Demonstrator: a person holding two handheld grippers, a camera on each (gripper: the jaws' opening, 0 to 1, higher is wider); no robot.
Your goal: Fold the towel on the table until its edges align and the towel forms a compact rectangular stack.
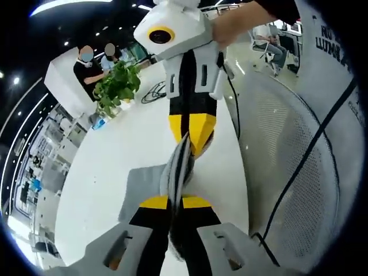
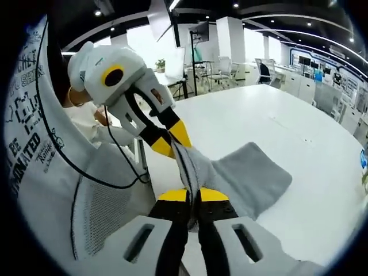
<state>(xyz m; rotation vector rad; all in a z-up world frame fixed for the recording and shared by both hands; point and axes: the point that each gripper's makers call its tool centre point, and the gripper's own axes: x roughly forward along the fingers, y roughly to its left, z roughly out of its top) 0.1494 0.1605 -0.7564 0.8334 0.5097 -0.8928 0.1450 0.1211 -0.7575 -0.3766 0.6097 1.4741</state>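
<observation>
The left gripper, its yellow-tipped black jaws pressed together, pinches an edge of the soft grey terry-cloth towel. The right gripper clamps the same edge just beside it, the cloth bunched into ribbed folds between the two. Both hold the towel lifted, while the rest droops onto the smooth, glossy white table and lies there as a flat, rounded flap.

The two grips sit very close together (almost tip to tip), so the held edge is gathered, not stretched. Laid down this way, the fold would likely wrinkle and its edges miss each other. The limp fabric could also drag and skew across the slick tabletop.
</observation>
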